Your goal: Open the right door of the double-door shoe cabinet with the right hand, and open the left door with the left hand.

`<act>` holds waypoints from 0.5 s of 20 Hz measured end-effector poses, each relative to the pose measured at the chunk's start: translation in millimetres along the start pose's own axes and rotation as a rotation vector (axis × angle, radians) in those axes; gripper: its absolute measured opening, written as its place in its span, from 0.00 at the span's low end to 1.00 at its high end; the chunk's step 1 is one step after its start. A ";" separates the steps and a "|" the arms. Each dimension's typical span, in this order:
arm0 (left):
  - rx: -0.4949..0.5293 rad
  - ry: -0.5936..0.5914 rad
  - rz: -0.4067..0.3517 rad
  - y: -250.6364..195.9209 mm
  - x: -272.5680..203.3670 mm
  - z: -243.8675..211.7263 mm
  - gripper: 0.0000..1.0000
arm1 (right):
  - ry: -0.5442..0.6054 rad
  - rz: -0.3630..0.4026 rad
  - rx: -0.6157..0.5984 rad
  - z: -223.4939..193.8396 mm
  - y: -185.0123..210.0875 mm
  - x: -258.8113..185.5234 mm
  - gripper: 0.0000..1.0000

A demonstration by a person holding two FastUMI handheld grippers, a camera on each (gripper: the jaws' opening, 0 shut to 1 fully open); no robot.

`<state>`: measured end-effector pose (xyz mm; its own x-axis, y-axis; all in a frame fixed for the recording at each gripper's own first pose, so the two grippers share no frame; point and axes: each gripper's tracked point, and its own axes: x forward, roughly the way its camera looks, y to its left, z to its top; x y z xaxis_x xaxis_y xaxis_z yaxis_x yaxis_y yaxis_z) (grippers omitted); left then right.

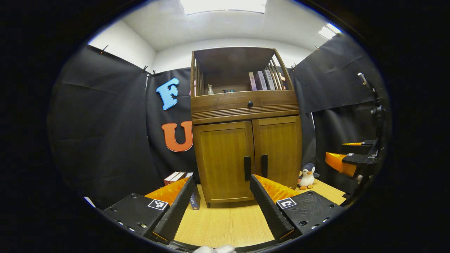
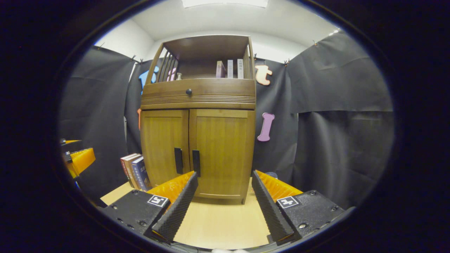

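A brown wooden shoe cabinet stands on a light wood table, both lower doors closed. In the left gripper view the left door and right door each carry a dark vertical handle near the centre seam. My left gripper is open, a short way in front of the left door. In the right gripper view the cabinet faces me, with the right door and its handle. My right gripper is open before it, apart from the doors. The right gripper also appears at the far right.
Books lean beside the cabinet's left side, and a penguin plush stands at its right. The upper shelf holds books and a small bottle. A drawer with a round knob sits above the doors. Black cloth surrounds the table.
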<state>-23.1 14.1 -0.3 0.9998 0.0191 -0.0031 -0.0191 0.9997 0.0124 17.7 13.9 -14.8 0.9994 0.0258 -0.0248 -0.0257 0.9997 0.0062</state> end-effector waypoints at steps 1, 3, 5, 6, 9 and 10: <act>-0.008 0.003 -0.001 1.1 1.3 -0.9 0.96 | 0.004 0.003 -0.004 -1.1 1.3 4.8 0.98; -0.015 0.005 0.004 3.1 4.4 0.2 0.96 | 0.009 0.009 -0.010 -4.8 4.5 16.8 0.98; -0.016 0.002 0.017 6.0 9.6 1.0 0.96 | 0.013 0.018 -0.013 -8.6 8.7 30.1 0.98; -0.018 0.002 0.023 7.1 10.5 1.1 0.96 | 0.013 0.024 -0.014 -10.6 10.6 37.6 1.00; -0.019 0.000 0.038 9.7 12.0 2.1 0.96 | 0.012 0.036 -0.014 -11.4 18.2 65.8 0.98; -0.020 0.002 0.041 9.2 13.0 2.9 0.96 | 0.009 0.043 -0.013 -11.1 21.3 76.3 1.00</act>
<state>-10.3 23.5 2.7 0.9982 0.0597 -0.0052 -0.0598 0.9982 -0.0076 93.1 37.2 -27.6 0.9971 0.0688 -0.0340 -0.0691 0.9976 -0.0060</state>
